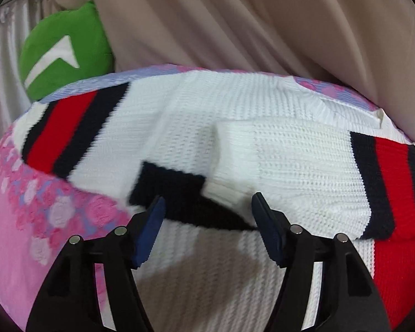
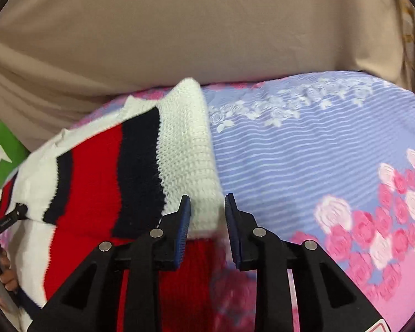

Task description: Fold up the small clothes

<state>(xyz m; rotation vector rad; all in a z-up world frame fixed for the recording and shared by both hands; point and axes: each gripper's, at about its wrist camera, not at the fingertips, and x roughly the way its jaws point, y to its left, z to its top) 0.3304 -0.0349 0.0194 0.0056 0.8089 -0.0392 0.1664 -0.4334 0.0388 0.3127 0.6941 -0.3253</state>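
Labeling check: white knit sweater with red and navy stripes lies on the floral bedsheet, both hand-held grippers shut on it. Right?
Not quite. The sweater does lie on the floral bedsheet, but both are open: the left wrist view shows the left hand-held gripper with jaws apart, and the right wrist view shows the same for the right hand-held gripper.

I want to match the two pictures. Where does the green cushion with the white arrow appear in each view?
Left wrist view: green cushion at upper left, behind the white sweater.
Right wrist view: green cushion at the left edge, mostly cut off.
Shared landmark: the sweater's red and navy stripes.
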